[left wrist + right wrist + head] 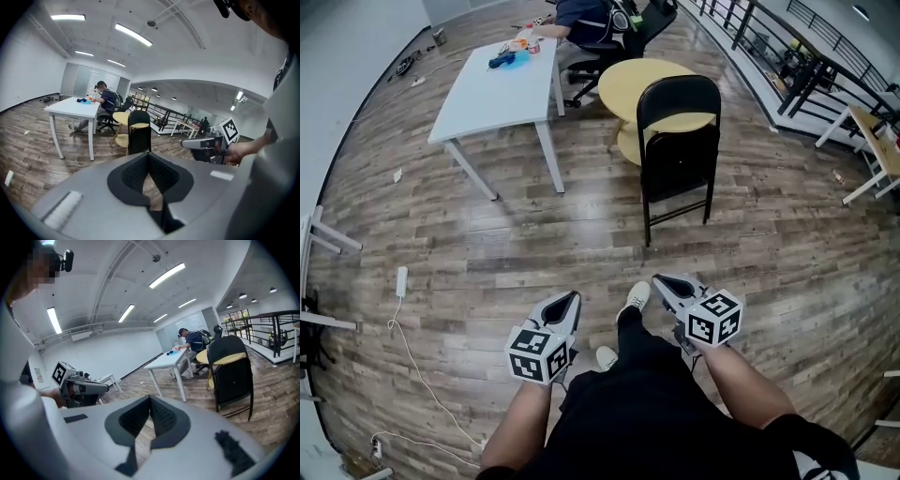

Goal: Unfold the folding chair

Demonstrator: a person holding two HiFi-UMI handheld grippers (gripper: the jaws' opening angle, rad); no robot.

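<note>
A black folding chair [677, 150] stands folded upright on the wood floor, in front of a round yellow table [649, 89]; it also shows in the left gripper view [139, 137] and the right gripper view [231, 376]. My left gripper [570, 300] is shut with nothing in it, well short of the chair and to its left. Held beside it, my right gripper [664, 283] is shut and empty too, a good step from the chair's legs. Between them I see the person's shoe [634, 299].
A white table [497, 86] stands at the far left with a seated person [586, 23] at its end. A white cable [412, 356] runs over the floor at the left. A black railing [787, 47] and a small desk [877, 141] lie to the right.
</note>
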